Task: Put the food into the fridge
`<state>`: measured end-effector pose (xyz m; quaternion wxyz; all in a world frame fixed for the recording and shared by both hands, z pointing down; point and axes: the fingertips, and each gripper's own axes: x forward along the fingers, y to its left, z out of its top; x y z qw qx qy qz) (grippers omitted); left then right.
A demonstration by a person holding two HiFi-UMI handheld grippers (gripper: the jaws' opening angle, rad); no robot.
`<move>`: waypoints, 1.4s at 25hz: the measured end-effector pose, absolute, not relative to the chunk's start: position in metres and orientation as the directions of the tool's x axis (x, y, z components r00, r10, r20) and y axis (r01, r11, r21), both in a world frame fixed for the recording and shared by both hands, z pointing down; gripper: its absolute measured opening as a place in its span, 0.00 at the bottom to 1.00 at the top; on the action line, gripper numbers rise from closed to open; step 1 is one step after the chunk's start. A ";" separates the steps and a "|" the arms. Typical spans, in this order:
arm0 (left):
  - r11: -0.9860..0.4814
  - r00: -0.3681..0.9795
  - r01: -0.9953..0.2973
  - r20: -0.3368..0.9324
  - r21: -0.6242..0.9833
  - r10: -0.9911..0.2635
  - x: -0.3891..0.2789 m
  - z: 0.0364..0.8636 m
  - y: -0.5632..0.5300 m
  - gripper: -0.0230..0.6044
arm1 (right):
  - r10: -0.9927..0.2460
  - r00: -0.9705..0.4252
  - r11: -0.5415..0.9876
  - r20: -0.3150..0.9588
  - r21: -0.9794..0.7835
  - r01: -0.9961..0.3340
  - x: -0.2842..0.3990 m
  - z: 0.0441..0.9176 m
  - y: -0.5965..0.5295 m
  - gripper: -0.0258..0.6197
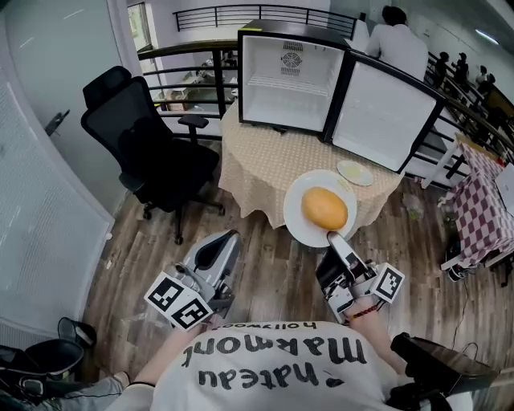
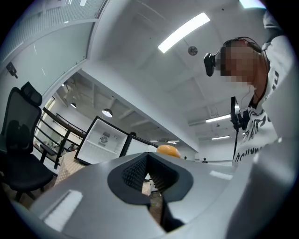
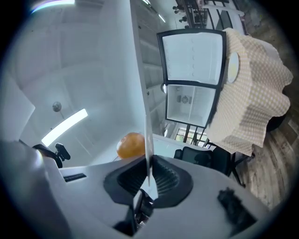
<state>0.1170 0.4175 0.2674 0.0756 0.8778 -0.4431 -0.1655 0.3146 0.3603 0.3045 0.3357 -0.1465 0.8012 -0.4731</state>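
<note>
- Food point(image 1: 324, 208): round, orange-yellow, lying on a white plate point(image 1: 299, 218); held in the air over the floor, just short of the table edge, not yet in the fridge.
- Right gripper point(image 1: 333, 238): clamped on the near rim of the plate, with the rim edge-on between the pads.
- Left gripper point(image 1: 227, 241): jaws together, nothing between them, low beside the body.
- Step in hand, as judged: carrying the plate to the fridge point(image 1: 287, 87). Keep the plate level, since gripped at one rim only and likely to sag or let the food roll. Move slowly, pass clear of the open door point(image 1: 384, 116), and aim for a bare white shelf inside.
- Table point(image 1: 265, 164): round, draped in checked beige cloth, bearing the fridge and a small plate point(image 1: 354, 172) just beside the door.
- Room: wood floor point(image 1: 265, 269), black chair point(image 1: 152, 144) at left, railing point(image 1: 265, 11) behind, people beyond it.
</note>
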 end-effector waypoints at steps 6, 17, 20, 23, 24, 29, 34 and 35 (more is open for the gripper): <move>-0.600 0.556 -0.748 -0.226 0.283 -0.800 0.067 0.264 0.377 0.05 | -0.537 -0.743 0.528 -0.399 -0.846 0.073 0.254 0.295 0.313 0.08; -0.607 0.551 -0.717 -0.254 0.344 -0.795 0.037 0.267 0.315 0.05 | -0.543 -0.751 0.499 -0.376 -0.864 0.072 0.224 0.312 0.259 0.08; -0.605 0.561 -0.726 -0.226 0.327 -0.796 0.037 0.273 0.298 0.04 | -0.544 -0.751 0.490 -0.373 -0.869 0.077 0.220 0.317 0.235 0.08; -0.611 0.568 -0.725 -0.226 0.318 -0.791 0.036 0.274 0.272 0.05 | -0.520 -0.774 0.505 -0.362 -0.861 0.063 0.218 0.317 0.208 0.08; -0.613 0.571 -0.724 -0.224 0.316 -0.790 0.037 0.273 0.263 0.04 | -0.511 -0.783 0.515 -0.354 -0.856 0.050 0.219 0.318 0.197 0.08; -0.596 0.553 -0.755 -0.222 0.273 -0.803 0.040 0.266 0.208 0.04 | -0.477 -0.810 0.562 -0.341 -0.827 0.017 0.223 0.312 0.134 0.08; -0.559 0.515 -0.784 -0.220 0.270 -0.828 0.042 0.262 0.160 0.04 | -0.444 -0.835 0.548 -0.324 -0.836 0.033 0.220 0.311 0.078 0.08; -0.558 0.514 -0.787 -0.218 0.263 -0.829 0.043 0.261 0.152 0.04 | -0.437 -0.841 0.545 -0.320 -0.838 0.035 0.218 0.312 0.069 0.08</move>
